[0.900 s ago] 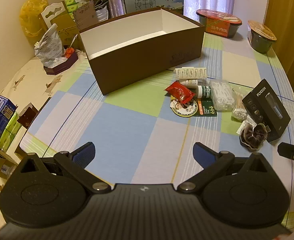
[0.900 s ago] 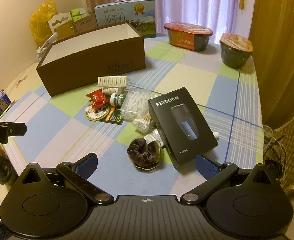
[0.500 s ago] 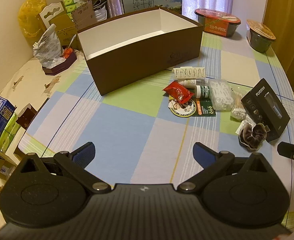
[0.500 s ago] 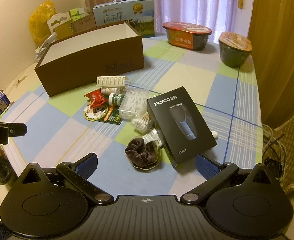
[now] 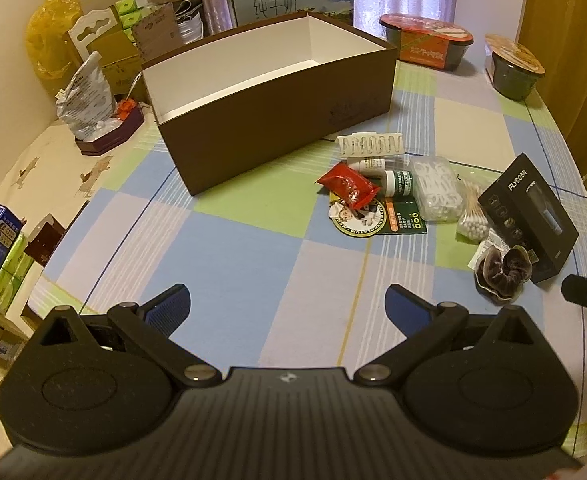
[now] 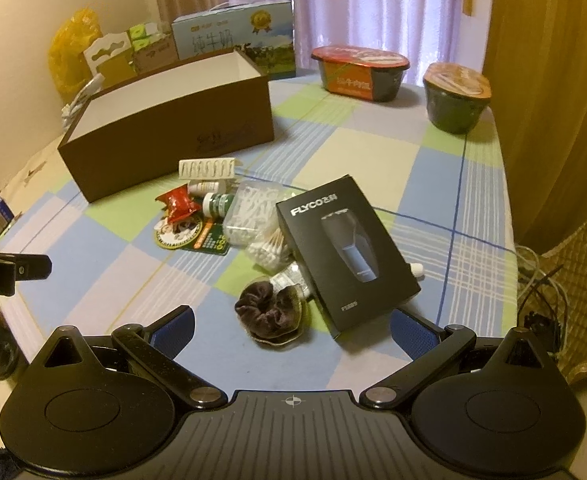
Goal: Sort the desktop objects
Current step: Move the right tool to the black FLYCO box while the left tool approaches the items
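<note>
Left wrist view: left gripper [image 5: 287, 308] spread wide, nothing betw. fingers, over bare checked tablecloth [image 5: 229, 248]. Brown box [image 5: 269, 96] far centre, open top. Clutter pile to the right: red packet [image 5: 347, 187], cotton swabs [image 5: 437, 190], black FLYCO box [image 5: 529, 216], dark scrunchie [image 5: 503, 272] nearest.

Right wrist view: right gripper [image 6: 291, 326] also spread, holding nothing. Scrunchie [image 6: 271, 312] just beyond fingers, touching FLYCO box [image 6: 345, 248]. Brown box [image 6: 169, 124] far left; two bowls [image 6: 359, 74] far right.

Sheer curtains [image 6: 373, 20] behind a checked table [image 5: 253, 248], apparently lamp-lit.
</note>
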Available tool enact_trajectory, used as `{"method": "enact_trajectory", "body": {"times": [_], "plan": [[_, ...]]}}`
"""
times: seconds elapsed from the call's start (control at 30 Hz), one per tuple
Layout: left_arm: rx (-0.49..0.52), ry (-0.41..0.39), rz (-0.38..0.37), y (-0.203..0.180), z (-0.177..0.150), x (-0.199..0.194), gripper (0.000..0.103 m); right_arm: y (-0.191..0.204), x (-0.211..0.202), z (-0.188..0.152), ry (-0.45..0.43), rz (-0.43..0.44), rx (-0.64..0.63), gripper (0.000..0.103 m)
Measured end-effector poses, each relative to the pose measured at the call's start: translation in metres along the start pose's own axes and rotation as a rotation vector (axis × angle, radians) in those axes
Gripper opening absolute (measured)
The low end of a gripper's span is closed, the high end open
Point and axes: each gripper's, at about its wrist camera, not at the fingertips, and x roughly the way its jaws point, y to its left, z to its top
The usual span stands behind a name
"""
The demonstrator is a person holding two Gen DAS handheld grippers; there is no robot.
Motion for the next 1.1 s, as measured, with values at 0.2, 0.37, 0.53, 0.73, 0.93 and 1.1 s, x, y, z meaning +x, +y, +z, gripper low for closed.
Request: {"method": "enact_trajectory", "body": {"times": [0.2, 0.37, 0.53, 0.73, 0.93, 1.1], "plan": [[0.016, -0.013, -0.031, -0.003, 0.006, 0.008, 0.102, -0.012, 0.002, 0.000, -0.026, -0.025, 0.014, 0.101], [0.030, -0.028, -0.064, -0.006, 0.012, 0.014, 0.102, -0.024, 0.006, 0.000, -0.039, -0.044, 0.034, 0.101], [0.040, -0.031, -0.089, -0.011, 0.017, 0.025, 0.102, -0.033, 0.010, -0.001, -0.045, -0.065, 0.032, 0.101], [0.041, -0.020, -0.114, -0.013, 0.024, 0.038, 0.102, -0.047, 0.016, 0.000, -0.041, -0.047, 0.083, 0.101], [0.054, -0.014, -0.125, -0.016, 0.030, 0.052, 0.102, -0.056, 0.025, 0.004, -0.062, -0.034, 0.073, 0.101], [0.070, -0.007, -0.136, -0.019, 0.037, 0.066, 0.102, -0.056, 0.037, 0.007, -0.070, -0.005, 0.014, 0.101]]}}
